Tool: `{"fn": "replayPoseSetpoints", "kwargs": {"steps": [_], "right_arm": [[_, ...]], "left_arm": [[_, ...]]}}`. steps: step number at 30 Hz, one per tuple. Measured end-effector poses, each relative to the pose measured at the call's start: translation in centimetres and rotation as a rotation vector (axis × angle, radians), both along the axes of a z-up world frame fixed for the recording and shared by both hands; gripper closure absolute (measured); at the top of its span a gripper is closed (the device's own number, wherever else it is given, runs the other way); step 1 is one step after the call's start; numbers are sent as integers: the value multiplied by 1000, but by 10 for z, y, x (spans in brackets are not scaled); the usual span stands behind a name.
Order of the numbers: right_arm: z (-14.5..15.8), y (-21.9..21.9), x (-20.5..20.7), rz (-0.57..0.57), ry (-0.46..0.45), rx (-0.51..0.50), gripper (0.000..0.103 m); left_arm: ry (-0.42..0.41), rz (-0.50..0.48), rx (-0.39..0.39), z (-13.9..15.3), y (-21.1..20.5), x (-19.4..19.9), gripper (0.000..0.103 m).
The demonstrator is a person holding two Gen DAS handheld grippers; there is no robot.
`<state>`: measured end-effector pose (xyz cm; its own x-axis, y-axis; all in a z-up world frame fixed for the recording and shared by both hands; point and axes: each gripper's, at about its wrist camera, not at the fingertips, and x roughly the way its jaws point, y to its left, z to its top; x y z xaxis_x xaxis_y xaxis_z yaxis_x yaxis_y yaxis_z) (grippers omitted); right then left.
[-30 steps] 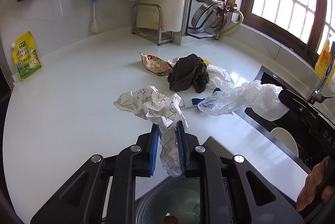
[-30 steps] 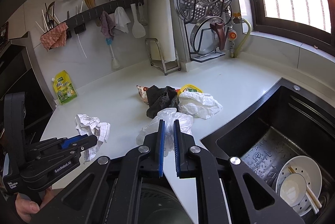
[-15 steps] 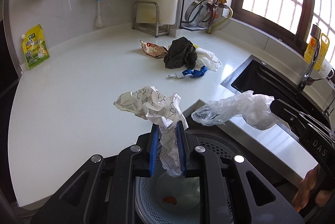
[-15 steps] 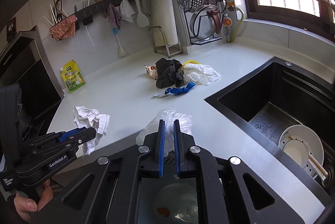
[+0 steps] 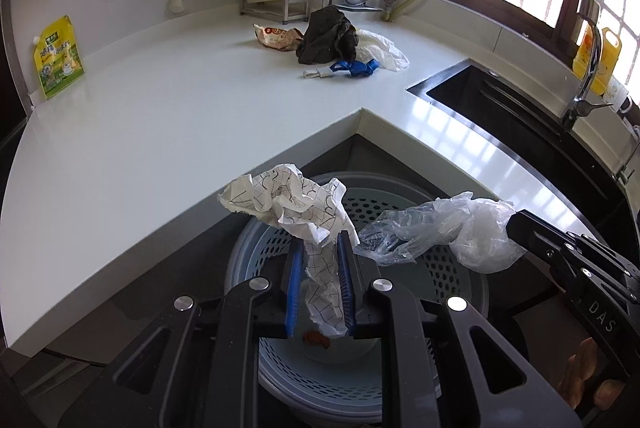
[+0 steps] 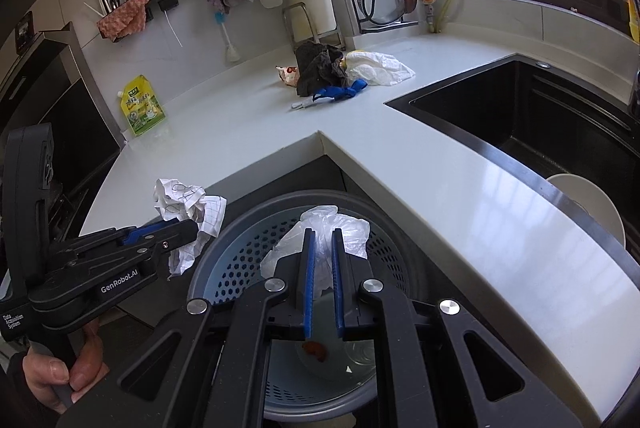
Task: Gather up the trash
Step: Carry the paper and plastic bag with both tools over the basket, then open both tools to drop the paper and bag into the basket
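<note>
L wrist view: left gripper (image 5: 320, 282) jaws clamped on paper (image 5: 298, 206), a crumpled white sheet w/ grid print, stiff creases, wad bulging past the tips, tail hanging between the pads. Bin (image 5: 456, 302) directly below jaws: round, grey rim, perforated blue-grey liner, small reddish scrap at bottom; otherwise looks near empty. Film bag (image 5: 444, 228) just right of tips, thin clear plastic, limp & wrinkled, held by right gripper (image 5: 516, 224). Counter (image 5: 168, 132) ahead, smooth glossy white: dark rag (image 5: 326, 36), white bag (image 5: 380, 48), blue strip (image 5: 352, 67), printed wrapper (image 5: 276, 37) in one cluster, well beyond jaws. R wrist view: right gripper (image 6: 322, 260) jaws pinched on film bag (image 6: 320, 234), over bin (image 6: 224, 264); left gripper (image 6: 176, 228) w/ paper (image 6: 188, 206) left of tips, at bin edge. Est. progress: 2 pcs carried to bin, not yet dropped; cluster left to collect, so roughly early-mid.
</note>
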<state>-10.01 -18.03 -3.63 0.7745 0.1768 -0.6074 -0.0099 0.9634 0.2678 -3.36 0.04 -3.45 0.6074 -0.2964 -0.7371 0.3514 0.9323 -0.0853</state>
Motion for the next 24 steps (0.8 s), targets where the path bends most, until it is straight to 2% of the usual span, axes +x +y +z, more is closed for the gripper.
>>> {"fn": "replayPoseSetpoints", "kwargs": {"steps": [11, 24], "right_arm": [[-32, 6, -1, 31, 51, 16, 95], [-51, 11, 3, 46, 96, 16, 95]], "left_arm": [[80, 0, 6, -38, -7, -9, 86], [131, 23, 14, -60, -3, -2, 85]]}}
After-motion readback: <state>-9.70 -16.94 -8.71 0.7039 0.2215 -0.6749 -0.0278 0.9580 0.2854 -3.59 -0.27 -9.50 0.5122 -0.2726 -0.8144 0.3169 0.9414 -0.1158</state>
